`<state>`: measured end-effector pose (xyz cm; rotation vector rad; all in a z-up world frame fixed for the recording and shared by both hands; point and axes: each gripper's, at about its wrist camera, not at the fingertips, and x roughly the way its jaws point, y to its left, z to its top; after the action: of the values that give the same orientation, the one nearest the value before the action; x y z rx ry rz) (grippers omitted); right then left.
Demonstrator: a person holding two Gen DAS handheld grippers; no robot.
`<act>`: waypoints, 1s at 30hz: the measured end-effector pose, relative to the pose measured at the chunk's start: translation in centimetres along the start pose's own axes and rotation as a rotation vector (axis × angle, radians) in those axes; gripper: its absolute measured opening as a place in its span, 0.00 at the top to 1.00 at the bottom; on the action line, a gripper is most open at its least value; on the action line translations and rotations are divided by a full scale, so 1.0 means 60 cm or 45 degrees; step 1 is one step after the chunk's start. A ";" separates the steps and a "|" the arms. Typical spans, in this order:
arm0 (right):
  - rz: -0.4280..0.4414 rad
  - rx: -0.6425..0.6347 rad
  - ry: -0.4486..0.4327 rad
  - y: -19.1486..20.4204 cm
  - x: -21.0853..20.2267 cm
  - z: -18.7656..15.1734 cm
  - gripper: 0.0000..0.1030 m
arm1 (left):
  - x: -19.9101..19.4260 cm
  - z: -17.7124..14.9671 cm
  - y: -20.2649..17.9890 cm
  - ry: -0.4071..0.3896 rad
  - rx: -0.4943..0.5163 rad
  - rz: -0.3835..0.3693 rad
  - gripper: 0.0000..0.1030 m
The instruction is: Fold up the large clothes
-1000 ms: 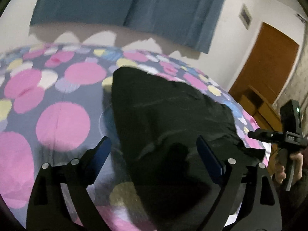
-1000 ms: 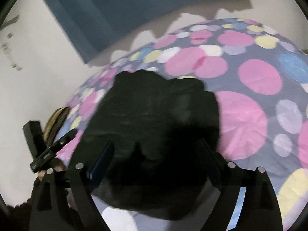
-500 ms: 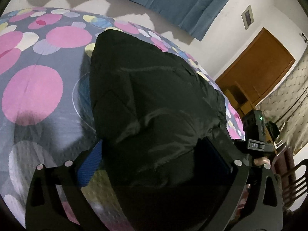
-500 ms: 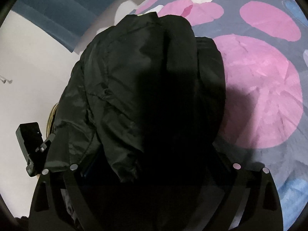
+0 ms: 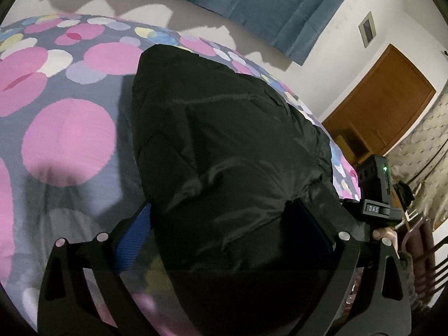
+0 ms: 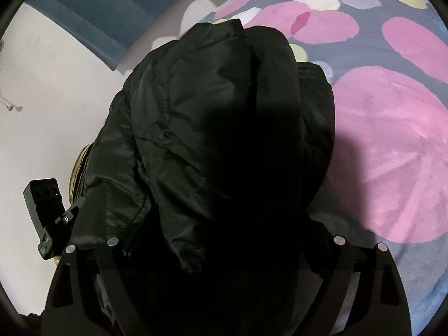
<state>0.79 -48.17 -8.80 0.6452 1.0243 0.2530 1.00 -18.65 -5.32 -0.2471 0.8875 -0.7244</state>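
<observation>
A large black padded jacket [image 5: 224, 145] lies on a bed with a grey cover dotted in pink circles [image 5: 64, 140]. Its near end bulges up between the fingers of my left gripper [image 5: 221, 232], whose jaws stand wide apart with the fabric filling the gap. In the right wrist view the same jacket [image 6: 212, 128] fills the middle and covers the space between the fingers of my right gripper [image 6: 224, 238]; the fingertips are hidden under cloth. The right gripper's body also shows in the left wrist view [image 5: 375, 196], and the left gripper's body shows in the right wrist view [image 6: 44, 212].
A blue curtain [image 5: 266, 2] hangs on the far wall behind the bed. A brown wooden door [image 5: 392, 103] and a low wooden cabinet stand at the right. Bare bed cover [image 6: 392, 151] spreads to the right of the jacket.
Both grippers have dropped low and pushed in at the jacket's near edge. The jacket's near end has risen and bunched up between the fingers of both.
</observation>
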 end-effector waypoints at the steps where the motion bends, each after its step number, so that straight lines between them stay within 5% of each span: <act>1: 0.003 -0.005 0.003 0.003 0.004 0.004 0.14 | -0.006 0.000 0.005 -0.009 0.000 0.011 0.06; 16: 0.041 -0.070 0.038 0.018 0.044 0.032 0.14 | -0.056 0.008 0.065 -0.063 -0.063 0.087 0.07; 24: 0.078 -0.014 -0.013 -0.029 0.019 0.046 0.13 | -0.093 0.034 0.090 -0.154 -0.115 0.027 0.07; 30: 0.086 0.000 -0.002 -0.052 0.009 0.053 0.13 | -0.069 0.045 0.114 -0.096 -0.136 0.043 0.07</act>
<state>3.52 -51.56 -9.94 0.6802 1.0023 0.3117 4.60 -11.06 -4.36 -0.3517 0.8578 -0.6335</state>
